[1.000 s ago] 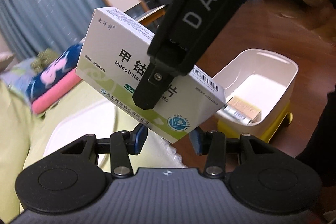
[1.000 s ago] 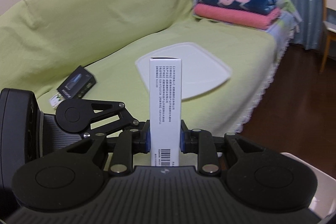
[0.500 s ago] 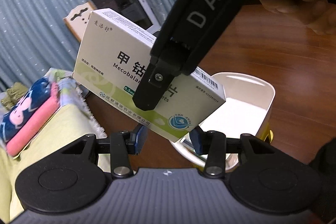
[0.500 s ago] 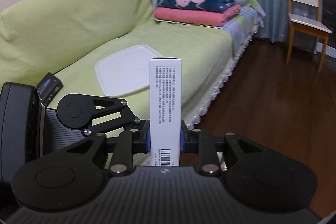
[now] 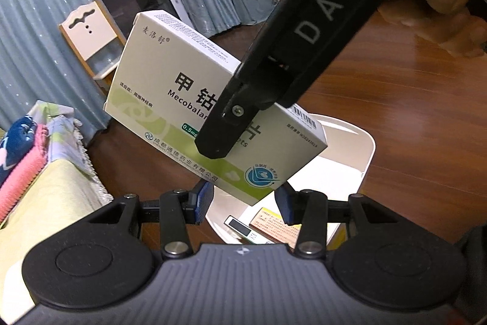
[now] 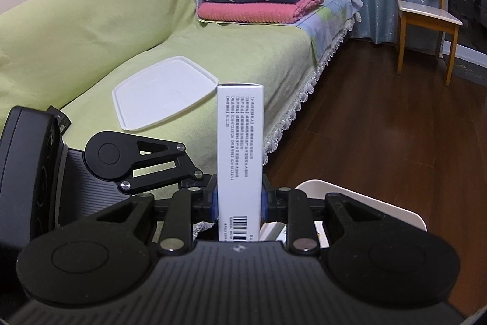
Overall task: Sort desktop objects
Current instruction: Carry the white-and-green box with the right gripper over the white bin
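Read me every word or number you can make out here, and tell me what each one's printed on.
"DAS": on the right claw's black finger.
"Mecobala…", partly hidden, and "0.5m…": on the medicine box.
Fine print and barcode on the box's side, and labels on items in the white bin: too small.

Medicine box [image 5: 170,99]: flat white carton with a green band along the lower edge, black Chinese characters, the partial word "Mecobalan", a round blue emblem at one corner and a barcode on a narrow side. Held in the air, tilted, clamped across its broad faces between the fingers of the right gripper [image 6: 239,200]; seen edge-on from that claw, it stands upright between the blue pads.

White bin [image 5: 359,160]: open-topped, rounded corners, below and beyond the box, just ahead of the spread-fingered left gripper [image 5: 243,201]. Contents: a tan printed box [image 5: 275,229] and a smaller white packet [image 5: 240,227], lying flat, side by side.
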{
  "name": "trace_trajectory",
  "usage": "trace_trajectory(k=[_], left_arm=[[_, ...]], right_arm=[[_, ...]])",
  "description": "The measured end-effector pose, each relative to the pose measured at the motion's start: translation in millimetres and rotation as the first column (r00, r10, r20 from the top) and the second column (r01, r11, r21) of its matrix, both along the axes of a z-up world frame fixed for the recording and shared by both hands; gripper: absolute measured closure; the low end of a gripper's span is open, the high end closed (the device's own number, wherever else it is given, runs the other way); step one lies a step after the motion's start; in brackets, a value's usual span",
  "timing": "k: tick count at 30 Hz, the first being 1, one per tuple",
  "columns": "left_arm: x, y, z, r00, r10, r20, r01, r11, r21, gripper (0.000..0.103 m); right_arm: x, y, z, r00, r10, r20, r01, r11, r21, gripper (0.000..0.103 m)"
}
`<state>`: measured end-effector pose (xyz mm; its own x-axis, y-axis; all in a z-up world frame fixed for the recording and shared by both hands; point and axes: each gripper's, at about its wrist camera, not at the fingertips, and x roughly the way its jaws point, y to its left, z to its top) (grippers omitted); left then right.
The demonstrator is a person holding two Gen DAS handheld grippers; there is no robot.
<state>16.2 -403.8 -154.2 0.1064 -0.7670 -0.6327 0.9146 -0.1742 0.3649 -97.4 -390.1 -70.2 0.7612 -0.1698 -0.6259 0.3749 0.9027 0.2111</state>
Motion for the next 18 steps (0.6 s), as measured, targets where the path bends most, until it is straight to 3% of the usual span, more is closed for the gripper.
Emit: trace_trajectory(k=[18], left_arm=[[-6,-24,-30,0.996,-0.083,-0.042,0.087,0.99,0.109,0.052]], right_arm=[[-15,-25,-34,0.997,-0.064,-0.054,0.067,0.996,0.056,0.081]])
